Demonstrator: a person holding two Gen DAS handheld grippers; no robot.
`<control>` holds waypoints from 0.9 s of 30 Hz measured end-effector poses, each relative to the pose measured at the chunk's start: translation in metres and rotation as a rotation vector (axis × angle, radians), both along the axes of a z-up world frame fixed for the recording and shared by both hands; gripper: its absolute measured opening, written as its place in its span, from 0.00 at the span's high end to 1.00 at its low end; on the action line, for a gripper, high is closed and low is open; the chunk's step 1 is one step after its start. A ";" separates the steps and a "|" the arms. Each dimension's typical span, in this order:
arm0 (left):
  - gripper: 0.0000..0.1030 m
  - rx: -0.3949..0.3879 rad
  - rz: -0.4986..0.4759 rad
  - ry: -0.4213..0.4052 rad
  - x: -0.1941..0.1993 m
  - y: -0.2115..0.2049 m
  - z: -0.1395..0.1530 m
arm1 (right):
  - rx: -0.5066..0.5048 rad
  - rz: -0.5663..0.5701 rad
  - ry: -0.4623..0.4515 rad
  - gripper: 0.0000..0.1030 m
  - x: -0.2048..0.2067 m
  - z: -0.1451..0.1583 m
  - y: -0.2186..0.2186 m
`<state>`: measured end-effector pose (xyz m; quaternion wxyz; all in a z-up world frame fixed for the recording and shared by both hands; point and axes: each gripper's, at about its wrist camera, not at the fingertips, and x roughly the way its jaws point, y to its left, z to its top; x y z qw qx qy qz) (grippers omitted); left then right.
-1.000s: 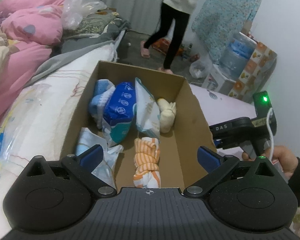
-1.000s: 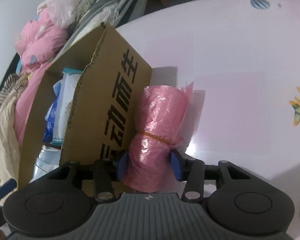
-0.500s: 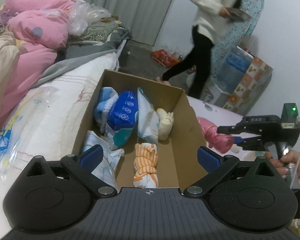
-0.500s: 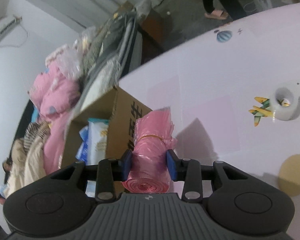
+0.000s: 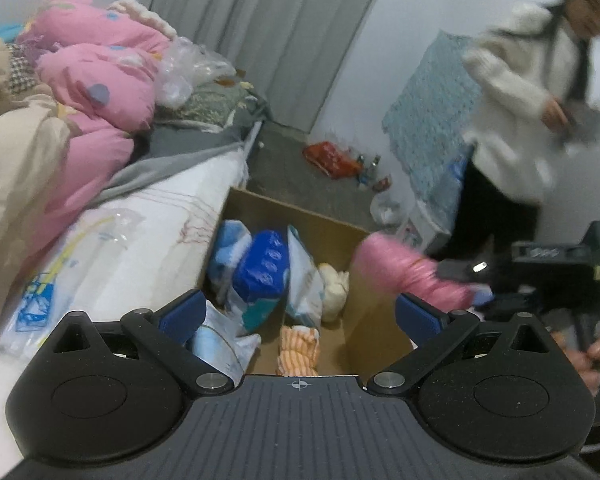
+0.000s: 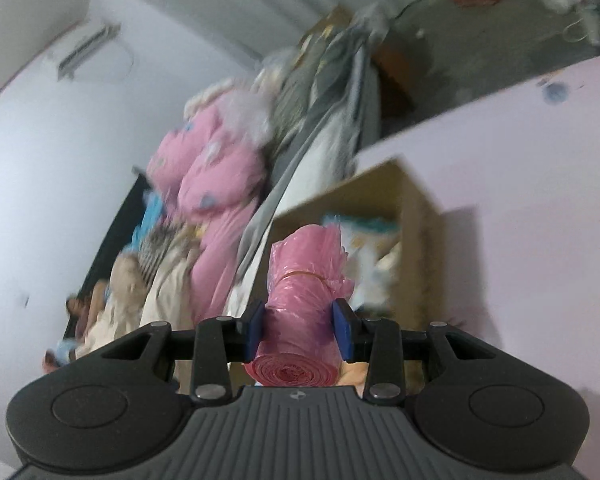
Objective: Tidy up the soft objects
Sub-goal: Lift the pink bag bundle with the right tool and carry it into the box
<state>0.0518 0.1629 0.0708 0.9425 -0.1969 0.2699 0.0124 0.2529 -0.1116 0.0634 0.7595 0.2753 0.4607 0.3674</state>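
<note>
My right gripper (image 6: 300, 326) is shut on a pink roll of plastic bags (image 6: 302, 304) bound by a rubber band, and holds it in the air over the right wall of the open cardboard box (image 6: 416, 216). In the left wrist view the pink roll (image 5: 404, 272) hangs above the box's right wall (image 5: 360, 320), with the right gripper (image 5: 480, 292) blurred behind it. The box holds a blue pack (image 5: 262, 276), a white pouch (image 5: 302, 280), a cream cloth roll (image 5: 334, 286) and an orange striped cloth (image 5: 298, 350). My left gripper (image 5: 300, 316) stands open over the box's near end.
A bed with white cover (image 5: 132, 232), pink quilts (image 5: 100, 92) and beige bedding lies left of the box. A pale pink table top (image 6: 520, 168) spreads to the right. A person in a white top (image 5: 532, 128) stands at the back right. Clutter lies on the floor (image 5: 332, 158).
The right gripper has lifted the pink roll from the table beside the box to above the box's right wall. The left gripper rose slightly. The person walked to the right.
</note>
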 end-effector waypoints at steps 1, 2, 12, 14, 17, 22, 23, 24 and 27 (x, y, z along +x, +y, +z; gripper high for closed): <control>0.02 -0.006 0.006 -0.004 -0.001 0.003 0.000 | -0.010 0.019 0.011 0.60 0.001 -0.003 0.013; 0.02 -0.011 0.011 -0.006 -0.002 0.005 0.001 | -0.029 0.035 0.021 0.60 0.003 -0.008 0.028; 0.02 -0.043 0.040 -0.006 -0.002 0.024 -0.006 | -0.362 0.123 0.122 0.61 0.009 -0.072 0.138; 0.02 -0.052 0.039 -0.007 -0.003 0.027 -0.007 | -0.400 0.165 0.144 0.59 0.007 -0.076 0.152; 0.02 -0.062 0.041 -0.008 -0.004 0.030 -0.009 | -0.436 0.182 0.161 0.59 0.007 -0.074 0.161; 0.02 -0.077 0.045 -0.012 -0.006 0.036 -0.011 | -0.438 0.162 0.182 0.56 0.018 -0.075 0.164; 0.02 -0.079 0.047 -0.011 -0.006 0.036 -0.011 | -0.439 0.164 0.183 0.53 0.019 -0.078 0.166; 0.02 -0.082 0.048 -0.010 -0.006 0.037 -0.012 | -0.442 0.168 0.185 0.51 0.020 -0.080 0.167; 0.02 -0.088 0.052 -0.006 -0.006 0.038 -0.013 | -0.442 0.181 0.190 0.53 0.024 -0.089 0.175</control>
